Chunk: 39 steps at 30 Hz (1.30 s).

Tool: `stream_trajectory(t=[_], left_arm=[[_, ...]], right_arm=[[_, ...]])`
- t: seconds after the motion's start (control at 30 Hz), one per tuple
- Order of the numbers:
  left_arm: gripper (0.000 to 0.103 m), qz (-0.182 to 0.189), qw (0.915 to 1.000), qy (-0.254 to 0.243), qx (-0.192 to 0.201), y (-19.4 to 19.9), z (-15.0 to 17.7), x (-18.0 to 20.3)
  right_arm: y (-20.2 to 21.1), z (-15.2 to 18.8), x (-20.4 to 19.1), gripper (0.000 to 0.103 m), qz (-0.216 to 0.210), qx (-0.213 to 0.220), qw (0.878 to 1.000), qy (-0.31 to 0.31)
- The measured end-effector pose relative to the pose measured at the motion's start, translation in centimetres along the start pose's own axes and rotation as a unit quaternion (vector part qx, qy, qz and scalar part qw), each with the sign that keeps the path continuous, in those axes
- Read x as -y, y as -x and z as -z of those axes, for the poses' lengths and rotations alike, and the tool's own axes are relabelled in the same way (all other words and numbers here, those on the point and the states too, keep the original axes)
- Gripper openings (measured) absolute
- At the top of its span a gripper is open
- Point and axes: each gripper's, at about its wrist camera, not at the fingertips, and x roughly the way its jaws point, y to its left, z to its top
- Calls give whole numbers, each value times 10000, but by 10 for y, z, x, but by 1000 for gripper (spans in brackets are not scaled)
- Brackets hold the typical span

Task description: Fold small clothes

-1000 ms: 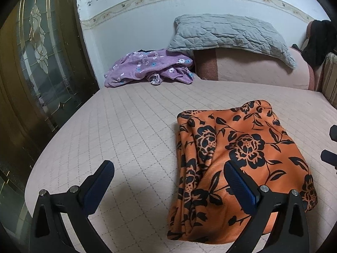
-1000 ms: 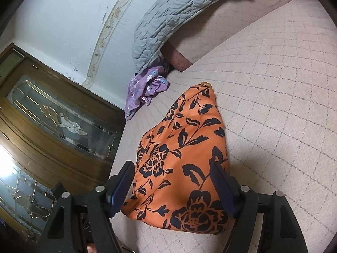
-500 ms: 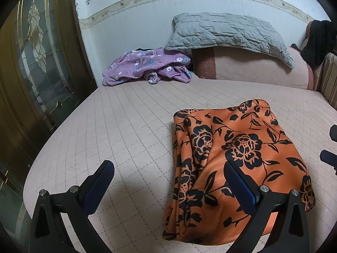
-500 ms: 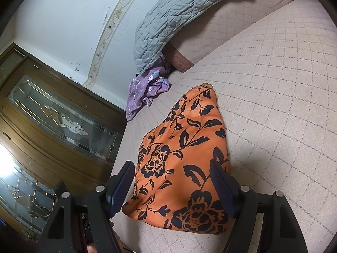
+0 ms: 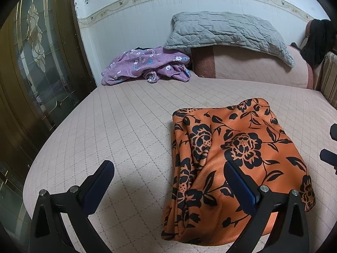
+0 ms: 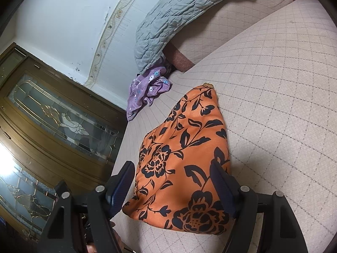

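An orange garment with black flowers (image 5: 231, 154) lies folded into a rough rectangle on the pink quilted bed (image 5: 130, 122). It also shows in the right wrist view (image 6: 181, 160). My left gripper (image 5: 168, 168) is open and empty, hovering over the garment's near left edge. My right gripper (image 6: 172, 168) is open and empty, above the garment's near end. The right gripper's tips show at the right edge of the left wrist view (image 5: 330, 147).
A crumpled purple flowered garment (image 5: 145, 66) lies at the back of the bed by the wall. A grey quilted pillow (image 5: 227, 31) leans on the headrest. A wooden door with leaded glass (image 5: 35, 67) stands left of the bed edge.
Both grippers have drifted slightly; the view of the folded orange garment shifts a little. The garment itself has not moved and both grippers stay open.
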Motion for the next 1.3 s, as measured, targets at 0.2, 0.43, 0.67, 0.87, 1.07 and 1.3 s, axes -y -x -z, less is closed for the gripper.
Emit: stream_trajectory(t=[0.2, 0.43, 0.67, 0.87, 1.07, 1.3], left_arm=[[103, -7, 10000, 29, -1, -1, -1, 0], [103, -26, 9999, 94, -33, -4, -2, 0], [103, -45, 10000, 5, -2, -3, -1, 6], [103, -69, 10000, 36, -2, -2, -1, 5], [103, -43, 10000, 1, -5, -2, -1, 7], [103, -8, 10000, -33, 3, -1, 0, 9]], right_arm=[[0, -1, 0, 76, 5, 6, 10000, -6], [-2, -2, 6, 76, 43, 4, 9999, -110], [1, -3, 3, 76, -56, 48, 9999, -68], [4, -3, 3, 76, -61, 92, 9999, -66], [3, -3, 5, 76, -32, 64, 9999, -99], [5, -4, 3, 76, -85, 98, 9999, -91]])
